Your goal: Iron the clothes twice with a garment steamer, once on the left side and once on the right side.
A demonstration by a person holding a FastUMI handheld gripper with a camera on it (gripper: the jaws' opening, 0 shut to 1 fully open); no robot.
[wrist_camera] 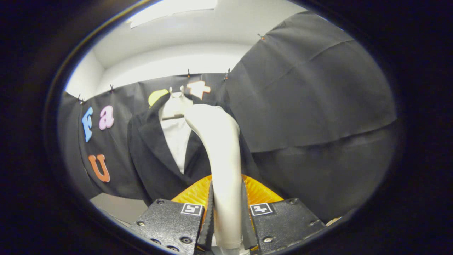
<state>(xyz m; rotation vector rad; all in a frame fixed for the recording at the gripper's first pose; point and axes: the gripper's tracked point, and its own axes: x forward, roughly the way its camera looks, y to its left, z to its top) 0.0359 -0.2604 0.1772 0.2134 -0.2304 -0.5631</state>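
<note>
Gripper [226, 216] jaws clamped tight on steamer [221, 152] handle between them, head raised toward jacket [148, 159] just beyond, ready for stroke.

Gripper view, riding the tongs [226, 219], facing the hanging jacket [152, 159] nearby

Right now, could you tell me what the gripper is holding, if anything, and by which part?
The gripper is shut on the garment steamer, both fingers pressing its handle near the lower end.
</note>
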